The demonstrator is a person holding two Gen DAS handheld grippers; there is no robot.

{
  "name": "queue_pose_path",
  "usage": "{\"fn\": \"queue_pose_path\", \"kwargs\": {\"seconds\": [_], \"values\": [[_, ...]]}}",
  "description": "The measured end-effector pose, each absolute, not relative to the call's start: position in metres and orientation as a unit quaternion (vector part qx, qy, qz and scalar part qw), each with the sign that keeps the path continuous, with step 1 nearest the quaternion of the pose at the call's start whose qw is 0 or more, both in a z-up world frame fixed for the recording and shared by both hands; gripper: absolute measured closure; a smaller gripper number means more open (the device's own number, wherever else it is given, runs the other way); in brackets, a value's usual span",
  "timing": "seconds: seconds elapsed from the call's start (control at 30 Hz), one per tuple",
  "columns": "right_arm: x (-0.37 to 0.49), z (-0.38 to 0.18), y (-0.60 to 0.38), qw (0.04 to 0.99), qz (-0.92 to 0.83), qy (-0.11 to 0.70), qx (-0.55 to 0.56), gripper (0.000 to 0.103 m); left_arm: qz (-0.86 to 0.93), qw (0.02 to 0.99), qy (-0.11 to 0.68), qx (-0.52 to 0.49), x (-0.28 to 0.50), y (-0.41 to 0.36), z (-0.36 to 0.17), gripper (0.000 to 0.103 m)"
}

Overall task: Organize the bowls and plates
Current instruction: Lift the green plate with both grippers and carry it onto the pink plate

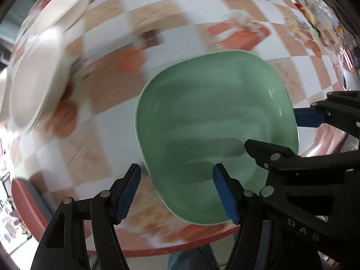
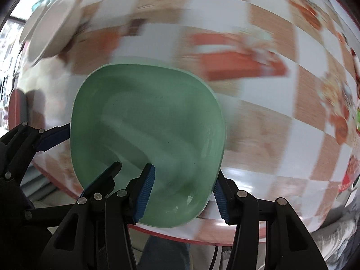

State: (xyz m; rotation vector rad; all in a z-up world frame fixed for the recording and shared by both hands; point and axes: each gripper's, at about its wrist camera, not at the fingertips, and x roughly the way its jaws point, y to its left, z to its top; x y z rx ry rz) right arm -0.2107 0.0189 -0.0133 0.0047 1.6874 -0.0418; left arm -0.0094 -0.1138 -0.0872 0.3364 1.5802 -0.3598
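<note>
The glossy, rounded-square green plastic plate [image 2: 147,132], judged light, stiff and slippery, is straddled at its rim by both spread grippers, left gripper [image 1: 177,193] and right gripper [image 2: 183,192], neither seen pinching.

Both of the 2 fisheye views look forward and steeply down from just behind their own blue-padded black fingers, close over a checkered red-rimmed tablecloth table [image 1: 108,135] [image 2: 270,135]. Both share the rounded-square green plastic bowl [image 1: 213,123] [image 2: 146,117] and blurred white dishes [image 1: 38,85] [image 2: 51,27] far left.
</note>
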Motion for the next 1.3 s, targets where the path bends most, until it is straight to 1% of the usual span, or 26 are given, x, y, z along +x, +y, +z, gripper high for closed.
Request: {"fn": "queue_pose_path", "kwargs": {"seconds": [0.17,0.33,0.6,0.7,0.83,0.9,1.0,1.07,1.13,1.2,1.23,1.3], "values": [[-0.202,-0.018,0.068,0.663,0.000,0.749,-0.005,0.050,-0.130,0.682,0.708,0.132,-0.016,-0.060,-0.086,0.033],[-0.194,-0.020,0.096,0.662,0.007,0.750,-0.003,0.049,-0.112,0.687,0.708,0.120,-0.018,-0.017,-0.084,0.033],[-0.191,-0.019,0.066,0.653,-0.059,0.748,0.097,0.049,-0.104,0.701,0.697,0.110,-0.008,0.010,-0.072,0.032],[-0.195,-0.018,0.054,0.655,-0.075,0.745,0.099,0.049,-0.103,0.705,0.694,0.110,-0.003,0.016,-0.069,0.031],[-0.197,-0.001,0.047,0.667,-0.095,0.731,0.107,0.049,-0.093,0.704,0.696,0.107,0.005,0.019,-0.072,0.031],[-0.195,-0.001,0.047,0.658,-0.090,0.740,0.109,0.042,-0.089,0.700,0.703,0.094,-0.002,0.017,-0.072,0.031],[-0.191,-0.007,0.045,0.653,-0.093,0.746,0.095,0.041,-0.085,0.694,0.709,0.087,0.019,0.027,-0.080,0.031],[-0.190,-0.010,0.049,0.657,-0.092,0.743,0.089,0.038,-0.083,0.692,0.712,0.086,0.020,0.031,-0.083,0.031],[-0.190,-0.011,0.052,0.659,-0.089,0.743,0.080,0.033,-0.083,0.695,0.710,0.081,0.020,0.031,-0.084,0.026],[-0.187,-0.011,0.061,0.660,-0.092,0.742,0.072,0.032,-0.080,0.696,0.709,0.079,0.019,0.035,-0.086,0.024],[-0.186,-0.012,0.064,0.660,-0.092,0.742,0.073,0.029,-0.081,0.696,0.709,0.076,0.016,0.032,-0.089,0.022],[-0.188,-0.016,0.064,0.656,-0.099,0.744,0.076,0.018,-0.081,0.694,0.712,0.068,0.017,0.022,-0.096,0.018]]}}
